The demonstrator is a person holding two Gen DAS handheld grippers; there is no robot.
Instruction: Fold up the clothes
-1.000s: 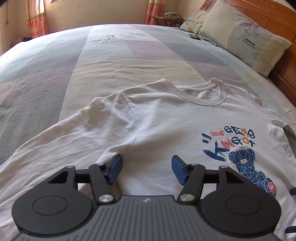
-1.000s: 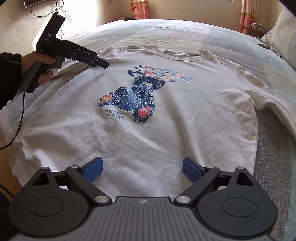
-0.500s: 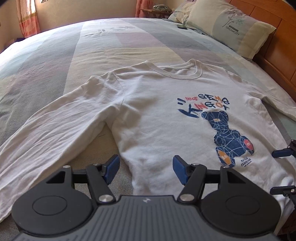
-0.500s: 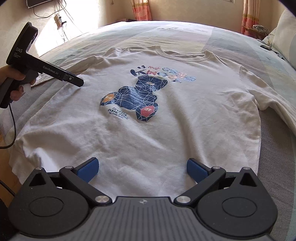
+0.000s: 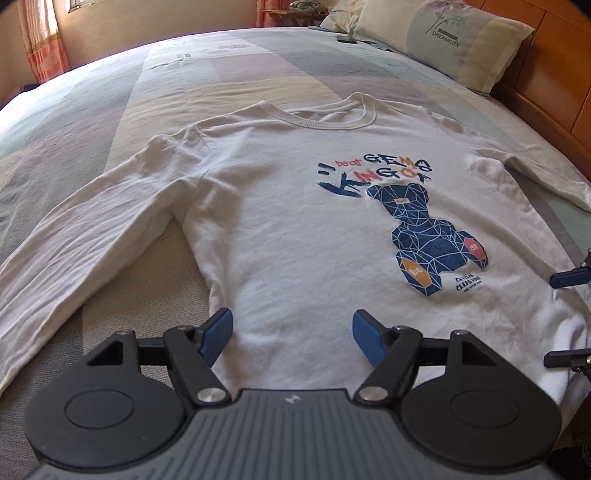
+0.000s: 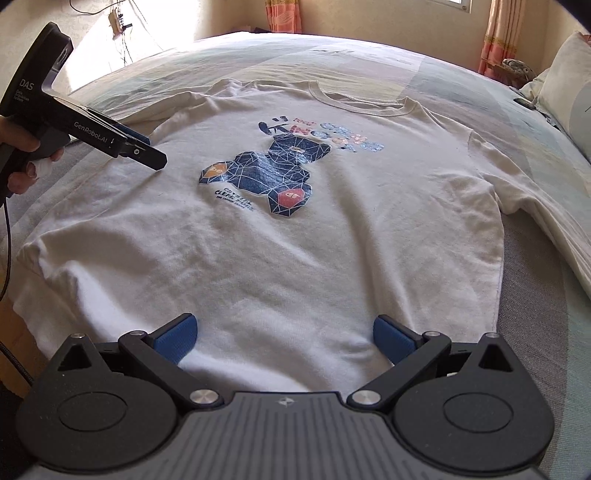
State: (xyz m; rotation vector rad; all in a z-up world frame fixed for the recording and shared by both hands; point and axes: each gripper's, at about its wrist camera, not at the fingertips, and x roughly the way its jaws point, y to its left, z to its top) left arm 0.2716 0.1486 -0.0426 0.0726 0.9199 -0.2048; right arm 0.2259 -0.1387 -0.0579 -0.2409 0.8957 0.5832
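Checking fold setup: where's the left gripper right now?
In the right wrist view, the left gripper hovers at the left, over the white shirt beside the bear print.

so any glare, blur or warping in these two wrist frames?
Left wrist view: sharp, even daylight; fisheye bows the patchwork bedspread; white long-sleeved shirt print readable. Right wrist view: blown-out sunlit wall at top left, sheen washing out the shirt's lettering; dark vignette in the corners.

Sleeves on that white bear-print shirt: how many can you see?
2. One long white sleeve stretches out beside the left gripper; the other long white sleeve lies spread toward the cream pillow. Both cuffs are out of frame.
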